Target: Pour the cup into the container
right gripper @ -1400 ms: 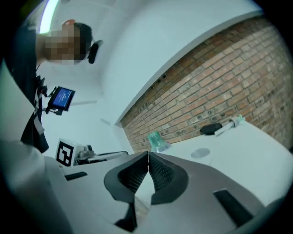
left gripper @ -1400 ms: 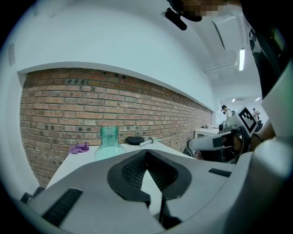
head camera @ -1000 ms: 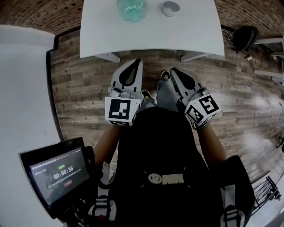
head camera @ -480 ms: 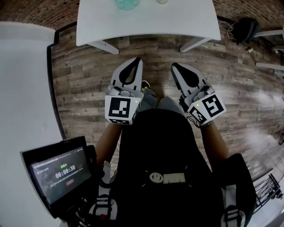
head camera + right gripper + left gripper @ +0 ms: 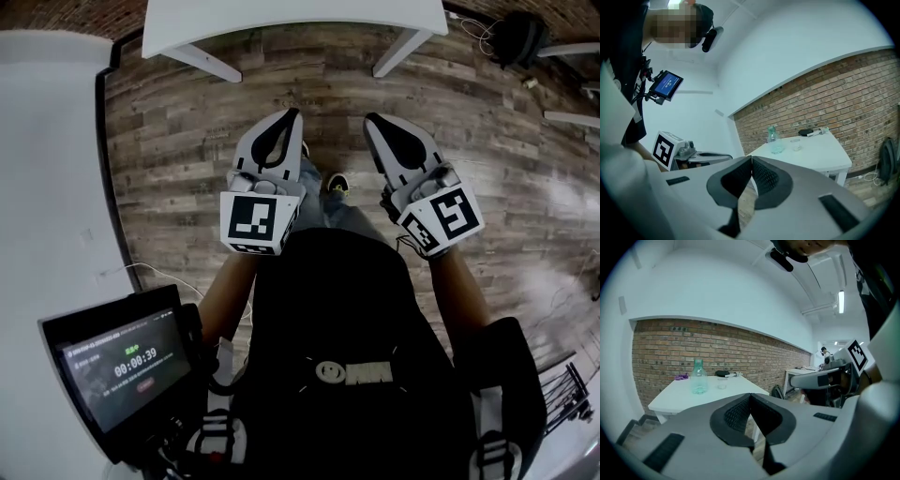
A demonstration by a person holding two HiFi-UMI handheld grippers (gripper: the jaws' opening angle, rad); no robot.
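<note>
A clear greenish container (image 5: 698, 377) (image 5: 774, 139) and a small clear cup (image 5: 722, 383) (image 5: 796, 145) stand side by side on a white table (image 5: 281, 14) (image 5: 679, 401) (image 5: 820, 154). Both are some way ahead of the grippers, and the head view shows neither. My left gripper (image 5: 291, 114) (image 5: 750, 394) and right gripper (image 5: 370, 120) (image 5: 751, 158) hang over the wooden floor in front of the person's body. Both point toward the table, and both are shut with nothing between the pads.
A brick wall backs the table. Dark items (image 5: 723, 373) (image 5: 806, 132) and something purple (image 5: 682, 377) lie at its far end. A monitor (image 5: 117, 361) is at the lower left. A white surface (image 5: 47, 187) runs along the left. A black bag (image 5: 516, 42) sits right of the table.
The table has slid toward the top edge of the head view, taking the container and cup out of it. Both grippers stay shut, side by side.
</note>
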